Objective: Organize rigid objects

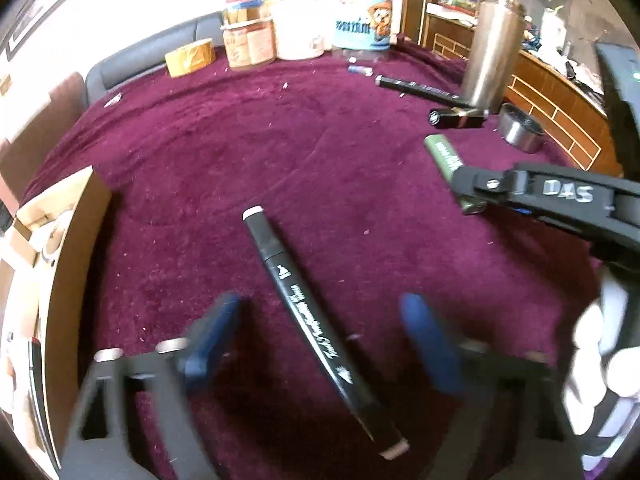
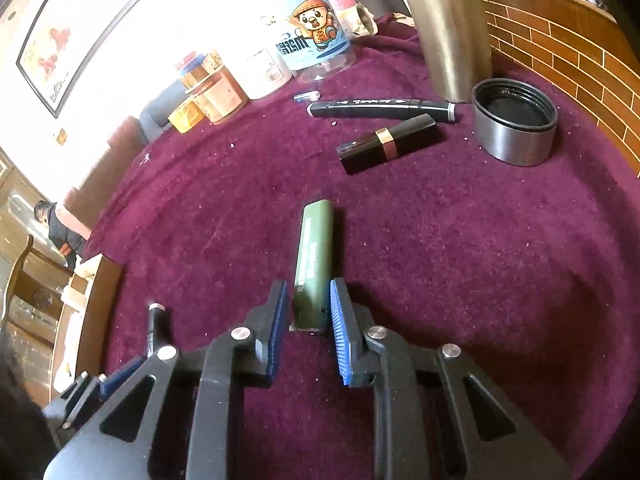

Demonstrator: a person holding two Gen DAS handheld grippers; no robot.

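Now the right hand-held gripper [image 2: 308,320] is pinching the green tube's [image 2: 314,256] near end for lifting; the left hand-held gripper [image 1: 320,332] is straddling the marker [image 1: 316,320], spread.

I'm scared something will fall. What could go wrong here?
The right gripper pinches only the near end of the green stick, so it might tip or slip out when lifted. The left gripper sits wide around the black marker, which could roll on the purple cloth.

Overexposed backdrop, fisheye warp, foreground blur
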